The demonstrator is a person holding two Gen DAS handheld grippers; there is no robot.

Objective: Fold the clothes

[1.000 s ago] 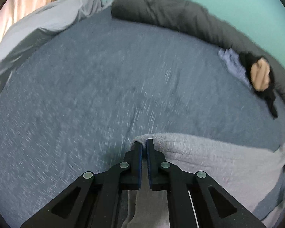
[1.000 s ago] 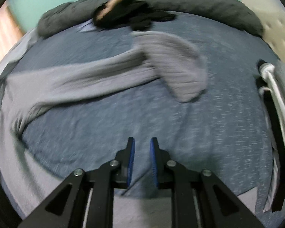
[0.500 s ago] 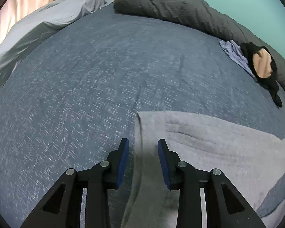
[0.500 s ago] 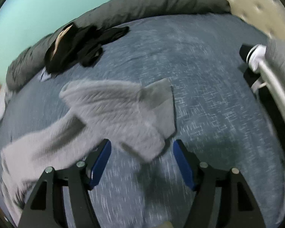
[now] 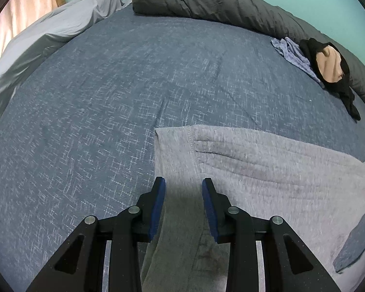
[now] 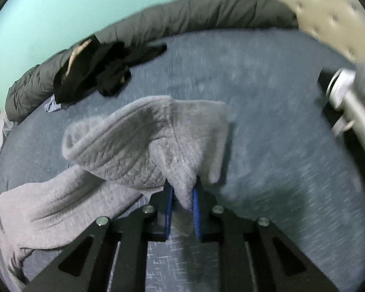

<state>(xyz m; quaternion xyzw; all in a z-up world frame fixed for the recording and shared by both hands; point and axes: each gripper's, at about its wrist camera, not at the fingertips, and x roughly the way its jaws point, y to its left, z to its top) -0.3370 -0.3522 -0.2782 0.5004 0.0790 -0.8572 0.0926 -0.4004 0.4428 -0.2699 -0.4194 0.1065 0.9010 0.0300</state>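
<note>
Grey sweater (image 5: pixel 267 175) spread flat on the blue bedspread (image 5: pixel 109 97), hem corner just beyond the left gripper (image 5: pixel 183 187). Fingers there spread apart above the fabric, 2 blue pads clear of it, nothing pinched. In the right wrist view, right gripper (image 6: pixel 182 192) just closed, pinching a bunched fold of the sweater's sleeve (image 6: pixel 143 143) between its pads. Far off, rolled dark duvet (image 5: pixel 219 2) along the teal wall; near it a black garment (image 5: pixel 333 65) and a crumpled blue cloth (image 5: pixel 292 51).
</note>
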